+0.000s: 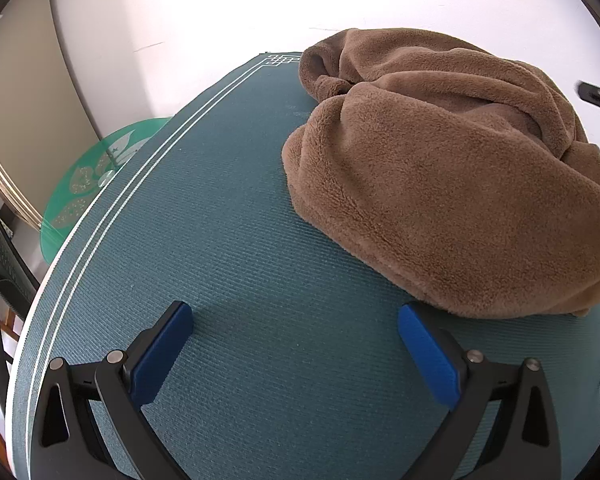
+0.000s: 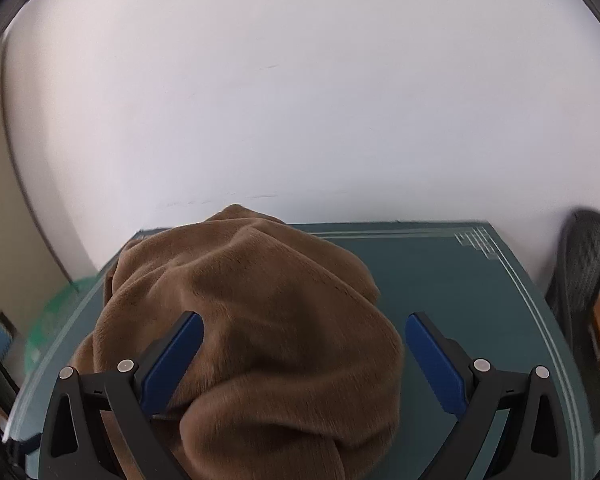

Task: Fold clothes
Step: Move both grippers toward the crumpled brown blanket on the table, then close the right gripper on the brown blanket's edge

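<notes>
Fleece garment [image 1: 452,184], brown, heaped unfolded on teal mat [image 1: 219,240] toward its far edge by the white wall [image 2: 300,80]. Bare mat lies open left and right of the heap. Left gripper [image 1: 295,320]: low over bare mat, jaws wide, empty. Right gripper [image 2: 304,328]: above the heap, jaws wide, gripping nothing.

Home room, teal mat [image 1: 227,240] by white wall [image 2: 300,100], mesh office chair [image 2: 580,272], green floral disc [image 1: 95,172]
</notes>
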The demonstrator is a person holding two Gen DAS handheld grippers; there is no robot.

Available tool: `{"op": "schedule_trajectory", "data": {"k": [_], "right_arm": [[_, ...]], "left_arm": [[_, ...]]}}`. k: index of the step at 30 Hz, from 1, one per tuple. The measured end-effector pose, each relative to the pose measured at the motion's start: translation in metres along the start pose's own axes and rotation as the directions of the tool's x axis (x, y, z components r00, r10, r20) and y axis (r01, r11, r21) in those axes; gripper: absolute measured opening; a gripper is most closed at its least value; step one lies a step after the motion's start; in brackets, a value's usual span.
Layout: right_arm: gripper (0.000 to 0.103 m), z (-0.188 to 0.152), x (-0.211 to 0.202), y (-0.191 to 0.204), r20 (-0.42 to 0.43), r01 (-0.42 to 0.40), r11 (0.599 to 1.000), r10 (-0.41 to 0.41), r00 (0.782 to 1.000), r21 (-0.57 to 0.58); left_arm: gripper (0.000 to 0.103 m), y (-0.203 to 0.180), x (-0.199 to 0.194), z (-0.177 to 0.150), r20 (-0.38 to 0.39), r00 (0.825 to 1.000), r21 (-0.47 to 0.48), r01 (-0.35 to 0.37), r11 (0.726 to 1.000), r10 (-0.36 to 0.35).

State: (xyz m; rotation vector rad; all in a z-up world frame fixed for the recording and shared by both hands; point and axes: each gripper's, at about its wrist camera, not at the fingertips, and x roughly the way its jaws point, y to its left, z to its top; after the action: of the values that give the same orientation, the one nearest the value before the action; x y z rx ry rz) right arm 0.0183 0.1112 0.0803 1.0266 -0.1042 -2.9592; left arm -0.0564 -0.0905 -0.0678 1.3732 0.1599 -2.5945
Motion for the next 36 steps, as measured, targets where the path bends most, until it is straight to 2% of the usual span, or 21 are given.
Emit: {"op": "schedule_trajectory", "data": {"k": [4,6,7,8,9,10,11,14,16,19,21,26,29,33,34,35,36], "right_arm": [[0.102,0.02,0.039,0.001,-0.074,-0.009,1.0,0.008,0.997,-0.01],[0.101,0.026,0.065,-0.001,-0.141,-0.01,1.0,0.009,0.99,-0.007],[0.094,0.027,0.077,-0.004,-0.178,-0.016,1.0,0.017,0.984,0.005],[0.078,0.027,0.088,-0.006,-0.212,-0.022,1.0,0.026,0.977,0.019],[0.068,0.026,0.095,-0.007,-0.233,-0.041,0.998,0.049,0.971,0.038],[0.052,0.025,0.101,-0.009,-0.25,-0.061,0.996,0.074,0.965,0.058],[0.044,0.024,0.107,-0.01,-0.267,-0.081,0.994,0.1,0.958,0.079],[0.031,0.025,0.096,-0.005,-0.229,-0.085,0.994,0.097,0.969,0.064],[0.028,0.027,0.083,0.001,-0.199,-0.096,0.994,0.104,0.974,0.05],[0.027,0.029,0.056,0.011,-0.148,-0.177,0.983,0.182,0.972,0.041],[0.026,0.029,0.038,0.021,-0.122,-0.24,0.971,0.241,0.963,0.021],[0.025,0.02,0.003,0.045,-0.102,-0.329,0.943,0.323,0.941,-0.044],[0.025,0.011,-0.012,0.063,-0.103,-0.393,0.917,0.385,0.917,-0.072],[0.022,-0.007,-0.032,0.086,-0.127,-0.482,0.868,0.468,0.874,-0.122],[0.015,-0.024,-0.046,0.091,-0.146,-0.505,0.852,0.487,0.861,-0.139],[0.015,-0.043,-0.062,0.097,-0.167,-0.528,0.835,0.504,0.847,-0.156],[0.015,-0.052,-0.063,0.104,-0.178,-0.523,0.834,0.495,0.85,-0.176]], "left_arm": [[0.103,0.004,-0.007,-0.007,0.001,1.0,0.001,0.001,1.0,-0.001],[0.103,0.005,-0.006,-0.007,0.002,1.0,0.002,0.002,1.0,-0.002],[0.103,0.005,-0.005,-0.007,0.002,1.0,0.002,0.001,1.0,-0.001],[0.103,0.005,-0.003,-0.006,0.002,1.0,0.002,0.001,1.0,-0.001],[0.103,0.004,-0.003,-0.006,0.001,1.0,0.001,0.0,1.0,0.0],[0.103,0.004,-0.004,-0.006,0.0,1.0,0.0,0.0,1.0,0.0],[0.103,0.004,-0.004,-0.006,0.0,1.0,0.0,0.0,1.0,0.0],[0.103,0.005,-0.005,-0.007,0.0,1.0,0.0,0.0,1.0,0.0],[0.103,0.006,-0.006,-0.008,0.0,1.0,0.0,0.001,1.0,-0.001],[0.103,0.005,-0.006,-0.008,0.0,1.0,0.001,0.0,1.0,0.0],[0.103,0.002,-0.011,-0.01,0.0,1.0,0.001,0.0,1.0,0.0],[0.103,0.002,-0.015,-0.012,0.002,1.0,-0.004,0.009,1.0,-0.009],[0.103,0.011,-0.018,-0.011,0.021,0.998,-0.042,0.062,0.997,-0.061],[0.103,0.035,-0.027,-0.012,0.049,0.983,-0.128,0.184,0.974,-0.179],[0.103,0.04,-0.03,-0.013,0.05,0.979,-0.146,0.204,0.968,-0.198],[0.103,0.043,-0.035,-0.014,0.054,0.976,-0.156,0.217,0.964,-0.211],[0.103,0.045,-0.042,-0.015,0.064,0.975,-0.158,0.223,0.962,-0.215]]}}
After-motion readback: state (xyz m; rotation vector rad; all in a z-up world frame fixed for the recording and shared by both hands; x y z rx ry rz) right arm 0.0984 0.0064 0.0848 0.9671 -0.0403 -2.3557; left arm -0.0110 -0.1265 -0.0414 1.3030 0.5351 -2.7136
